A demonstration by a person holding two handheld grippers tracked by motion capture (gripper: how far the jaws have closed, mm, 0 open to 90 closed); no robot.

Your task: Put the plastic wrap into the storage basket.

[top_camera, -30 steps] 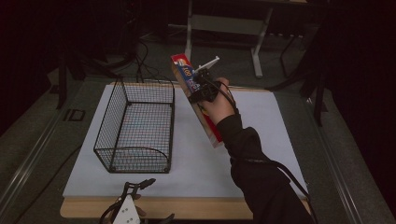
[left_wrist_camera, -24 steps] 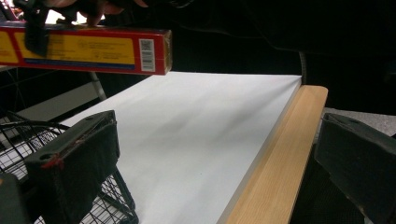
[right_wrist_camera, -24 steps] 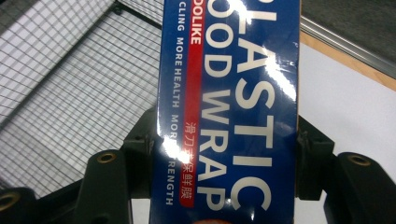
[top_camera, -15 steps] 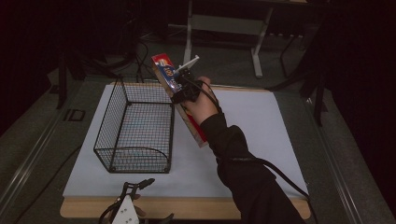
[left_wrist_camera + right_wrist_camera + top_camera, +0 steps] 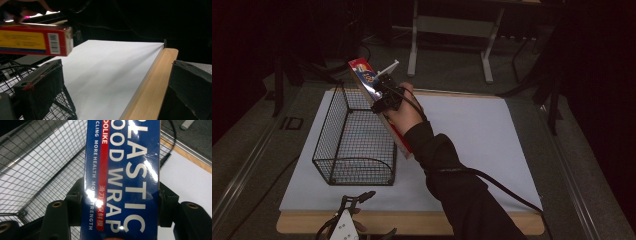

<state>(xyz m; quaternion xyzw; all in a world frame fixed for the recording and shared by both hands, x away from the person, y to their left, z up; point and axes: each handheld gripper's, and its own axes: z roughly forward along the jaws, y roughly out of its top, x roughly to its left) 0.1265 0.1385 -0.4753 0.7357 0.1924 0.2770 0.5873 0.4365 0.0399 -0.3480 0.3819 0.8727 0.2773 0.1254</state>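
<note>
Sitting clamped between both fingers [image 5: 75,202], box [image 5: 122,180]

plastic wrap box [image 5: 379,107] | long, red-blue | tilted, airborne | over wire basket [image 5: 354,135]

A black long sleeve [image 5: 462,195] covers the person's right arm. The right hand-held gripper [image 5: 384,92] is black with a white plate on top and a black cable [image 5: 507,187] trailing. The left hand-held gripper [image 5: 347,222], at the near edge of the surface [image 5: 482,125], carries a white plate dotted with holes; its black jaw pads show red flecks.
</note>
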